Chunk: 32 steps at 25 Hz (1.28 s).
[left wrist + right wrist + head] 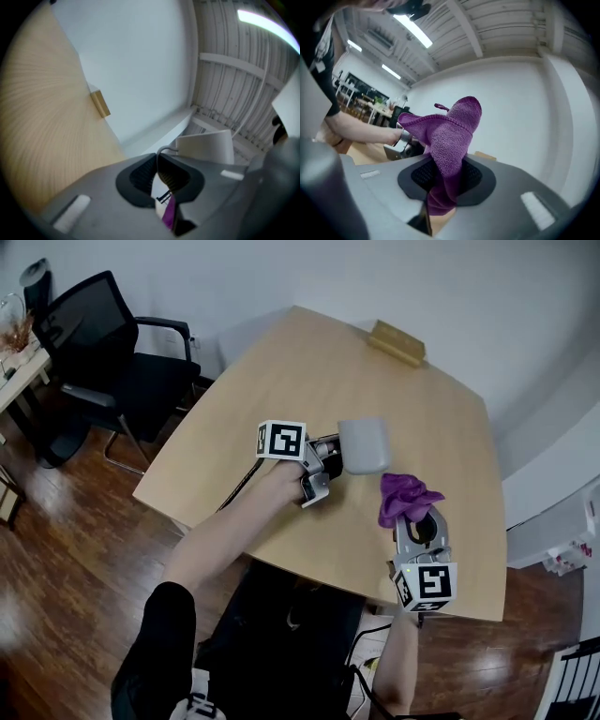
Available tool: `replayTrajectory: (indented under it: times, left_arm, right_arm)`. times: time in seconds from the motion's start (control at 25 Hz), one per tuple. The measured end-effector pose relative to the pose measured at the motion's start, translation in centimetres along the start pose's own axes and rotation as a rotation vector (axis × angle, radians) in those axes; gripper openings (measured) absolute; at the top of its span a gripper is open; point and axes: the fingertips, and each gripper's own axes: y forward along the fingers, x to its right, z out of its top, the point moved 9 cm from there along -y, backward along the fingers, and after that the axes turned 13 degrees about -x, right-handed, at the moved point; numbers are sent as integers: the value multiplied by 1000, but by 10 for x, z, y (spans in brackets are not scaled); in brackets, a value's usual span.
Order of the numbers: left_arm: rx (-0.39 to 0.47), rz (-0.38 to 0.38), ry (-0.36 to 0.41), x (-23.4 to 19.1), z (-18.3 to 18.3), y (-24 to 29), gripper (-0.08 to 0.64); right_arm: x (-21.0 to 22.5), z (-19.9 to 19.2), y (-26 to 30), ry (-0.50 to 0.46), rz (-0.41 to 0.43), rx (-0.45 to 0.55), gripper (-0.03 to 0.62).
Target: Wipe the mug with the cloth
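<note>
A pale grey mug (364, 444) is held above the wooden table (281, 381), tipped on its side. My left gripper (328, 458) is shut on it at its near side. In the left gripper view the mug's body (206, 146) sits just right of the jaws, and a thin curved piece of it, likely the handle, is pinched between the pads (140, 173). My right gripper (418, 521) is shut on a purple cloth (406, 497), which bunches up out of its jaws just right of the mug, apart from it. The cloth (450, 136) fills the middle of the right gripper view.
A small wooden block (396, 341) lies at the table's far edge, also in the left gripper view as the block (100, 104). A black office chair (103, 352) stands left of the table. A white cabinet (553, 531) is at the right.
</note>
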Motion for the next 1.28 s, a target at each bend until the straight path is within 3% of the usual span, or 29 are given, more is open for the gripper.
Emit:
replayTrajectory:
  times: [0.16, 0.28, 0.36, 0.52, 0.64, 0.8, 0.96, 1.04, 1.12, 1.2, 1.28]
  left_arm:
    - [53, -135, -120, 10, -3, 1, 41]
    - [67, -191, -182, 15, -6, 4, 41]
    - [68, -212, -201, 17, -8, 7, 41]
    - [51, -224, -173, 21, -10, 12, 41]
    - [61, -232, -173, 22, -10, 12, 40]
    - [52, -226, -160, 22, -11, 12, 40]
    - [52, -215, -128, 23, -10, 14, 40]
    - [68, -219, -138, 23, -10, 13, 40]
    - [93, -230, -148, 23, -10, 12, 40]
    - [108, -233, -154, 22, -11, 12, 40]
    - [108, -233, -161, 21, -11, 12, 40]
  right_arm:
    - [3, 10, -2, 247, 100, 128, 86]
    - [-5, 12, 3, 285, 97, 178, 86]
    - [-17, 21, 3, 174, 55, 222, 86]
    - [-55, 62, 1, -150, 17, 274, 86]
    - [-58, 64, 10, -189, 5, 236, 86]
    - [-35, 29, 32, -67, -28, 92, 86]
    - [4, -9, 47, 210, -28, -21, 86]
    - [12, -11, 38, 362, 26, 32, 86]
    - [12, -1, 25, 463, 96, 155, 86]
    - [1, 16, 12, 429, 126, 287, 86]
    - [-20, 38, 4, 238, 110, 362, 86]
